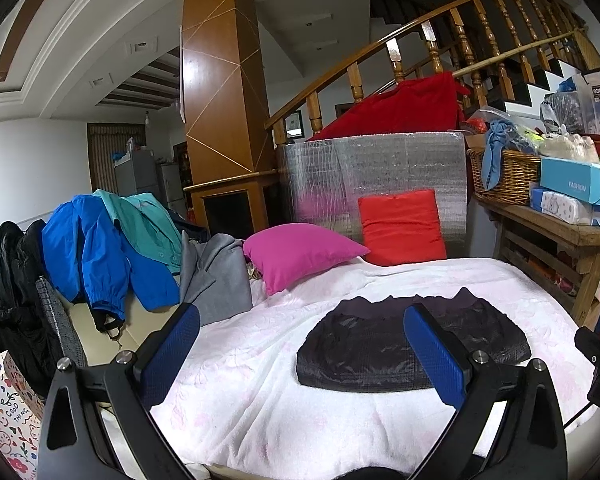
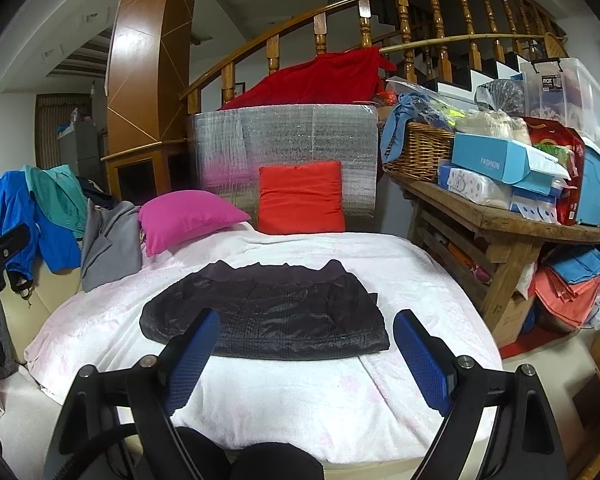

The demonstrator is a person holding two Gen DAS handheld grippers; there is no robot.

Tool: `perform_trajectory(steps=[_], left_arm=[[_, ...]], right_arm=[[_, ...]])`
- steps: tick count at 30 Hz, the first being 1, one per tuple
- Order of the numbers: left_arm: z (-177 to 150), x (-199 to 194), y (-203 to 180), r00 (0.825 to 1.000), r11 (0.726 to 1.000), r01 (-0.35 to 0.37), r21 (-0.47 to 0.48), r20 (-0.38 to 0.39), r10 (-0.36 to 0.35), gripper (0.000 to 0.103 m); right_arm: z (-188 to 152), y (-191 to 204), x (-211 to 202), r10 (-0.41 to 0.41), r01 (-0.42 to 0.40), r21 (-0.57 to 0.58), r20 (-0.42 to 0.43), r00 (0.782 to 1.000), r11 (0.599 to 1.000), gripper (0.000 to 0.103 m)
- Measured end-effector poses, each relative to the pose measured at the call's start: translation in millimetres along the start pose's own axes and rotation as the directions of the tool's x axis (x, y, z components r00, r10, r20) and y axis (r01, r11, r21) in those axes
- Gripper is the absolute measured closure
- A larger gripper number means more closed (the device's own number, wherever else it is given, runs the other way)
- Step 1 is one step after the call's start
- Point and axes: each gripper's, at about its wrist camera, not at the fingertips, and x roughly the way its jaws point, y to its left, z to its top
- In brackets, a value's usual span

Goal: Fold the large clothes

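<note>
Hidden: near right corner of black jacket (image 1: pixel 380 344) behind left gripper (image 1: pixel 302 344) finger.
Jacket: folded flat, mid white blanket (image 2: pixel 300 396).
Fingers: left gripper, right gripper (image 2: pixel 306 350) spread wide, empty.
Room: bare blanket around jacket; pink pillow (image 2: pixel 188 216) beyond.

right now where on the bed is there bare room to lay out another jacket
Bare white blanket lies in front of the folded black jacket, and a strip behind it up to the pink pillow and red pillow. The left edge is crowded with piled coats.
</note>
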Motion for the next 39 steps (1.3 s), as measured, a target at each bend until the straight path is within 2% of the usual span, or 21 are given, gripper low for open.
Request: perform_trajectory(steps=[16,31,36,39], left_arm=[[-9.9,9.1,13.8,0.999,1.0,0.003,-0.016,-0.032,-0.003,0.001],[-12.0,34.5,24.5,0.997,0.999,-0.021,-0.03,-0.072,0.019,0.001],[-11.4,56.5,24.6,0.993,0.997,0.053,-0.06,-0.1,-0.059,0.001],[-12.1,68.6,21.9,0.995,0.997,0.05,-0.055,-0.079,-0.054,0.001]], right_arm=[[-1.5,20.1,17.9,-0.006,0.004,-0.036,-0.049,0.999,0.999,0.012],[20.6,51.3,49.8,0.041,-0.046,-0.097,-0.05,0.998,0.994,0.012],[26.5,52.9,71.6,0.059,-0.064,-0.088,-0.065,0.996,0.994,0.012],[28.0,38.0,90.6,0.021,-0.027,-0.075,-0.072,0.997,0.997,0.012]])
